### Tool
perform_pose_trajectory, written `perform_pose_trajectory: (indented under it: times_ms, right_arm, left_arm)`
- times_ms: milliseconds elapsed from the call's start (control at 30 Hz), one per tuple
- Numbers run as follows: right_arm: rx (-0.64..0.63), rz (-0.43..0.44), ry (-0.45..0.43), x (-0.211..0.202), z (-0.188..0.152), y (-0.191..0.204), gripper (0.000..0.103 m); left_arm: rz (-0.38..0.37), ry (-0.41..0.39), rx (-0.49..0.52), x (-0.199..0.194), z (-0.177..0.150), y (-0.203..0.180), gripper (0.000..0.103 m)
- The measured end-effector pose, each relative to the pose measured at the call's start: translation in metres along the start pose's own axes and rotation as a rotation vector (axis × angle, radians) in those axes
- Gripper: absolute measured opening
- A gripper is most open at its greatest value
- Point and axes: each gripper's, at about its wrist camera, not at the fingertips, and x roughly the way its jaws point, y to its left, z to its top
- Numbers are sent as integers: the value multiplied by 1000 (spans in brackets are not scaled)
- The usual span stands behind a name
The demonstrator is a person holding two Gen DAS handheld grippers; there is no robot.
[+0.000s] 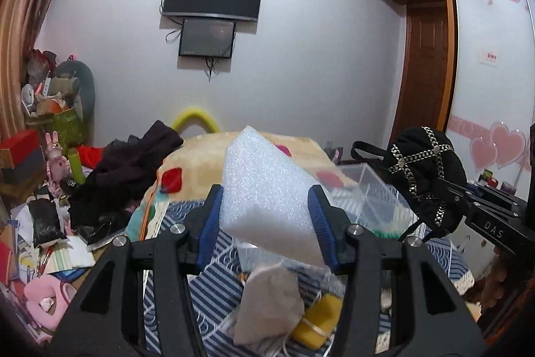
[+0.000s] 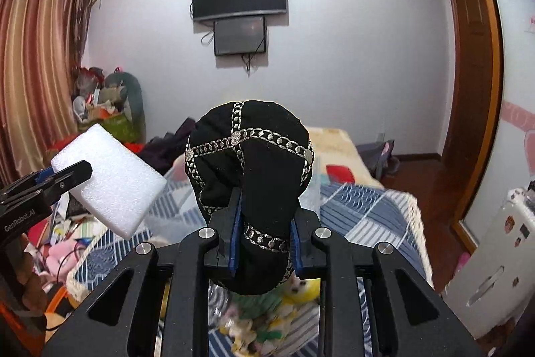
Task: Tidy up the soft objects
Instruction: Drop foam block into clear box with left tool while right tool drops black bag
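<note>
Between the left gripper (image 1: 265, 223) fingers: white rectangular foam block (image 1: 267, 186), clamped. Right gripper (image 2: 264, 243) pinches black bead-trimmed fabric bag (image 2: 250, 163). Squeeze lightly, lower over clear plastic box (image 1: 367, 193).

Bed (image 1: 214, 270): dark clothes (image 1: 133, 169), seemingly clear box (image 1: 367, 189).

White foam block (image 1: 267, 186), black hat (image 2: 249, 169) with silver chain pattern, blue-and-white striped blanket (image 2: 364, 209)

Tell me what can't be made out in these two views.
- Clear box: contents, left wrist view; foam block and black bag cover it.
- Toys below right gripper: blurred, hidden by bag and fingers.
- Small screen: too dim.
</note>
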Motion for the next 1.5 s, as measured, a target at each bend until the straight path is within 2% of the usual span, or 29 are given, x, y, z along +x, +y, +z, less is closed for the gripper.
perform_pose_trajectory:
  times_ms: [167, 467, 567, 600, 633, 700, 867, 1167, 1200, 1267, 1300, 1333, 1500]
  right_arm:
    - [7, -27, -37, 14, 14, -5, 21]
    - [-10, -45, -10, 53, 15, 2, 21]
    - [-21, -44, 26, 68, 9, 2, 21]
    - [-26, -44, 41, 73, 7, 2, 21]
    - [-33, -42, 63, 80, 3, 4, 21]
    - [-39, -35, 91, 87, 0, 2, 21]
    - [-68, -12, 178, 104, -9, 7, 21]
    - [-122, 19, 291, 120, -18, 14, 24]
    - [-129, 14, 294, 119, -19, 15, 26]
    - [-137, 7, 288, 117, -18, 14, 27]
    - [-138, 8, 284, 116, -16, 14, 31]
    - [-139, 5, 274, 111, -15, 14, 36]
    - [-125, -1, 219, 97, -5, 10, 51]
  left_arm:
    - [18, -21, 1, 18, 14, 0, 51]
    - [21, 50, -16, 74, 21, 1, 51]
    - [23, 88, -26, 94, 16, 2, 50]
    - [21, 104, -29, 101, 13, 2, 48]
    - [18, 120, -31, 108, 10, 1, 38]
    - [12, 161, -28, 121, 5, -2, 36]
    - [10, 258, -17, 147, -12, -8, 36]
    - [-9, 363, -9, 167, -29, -15, 36]
    - [-6, 367, -6, 167, -29, -15, 37]
    - [-3, 368, -2, 165, -29, -16, 47]
    - [-5, 364, -3, 162, -28, -16, 59]
    - [-2, 360, -3, 160, -27, -16, 65]
    - [10, 303, 15, 137, -18, -18, 72]
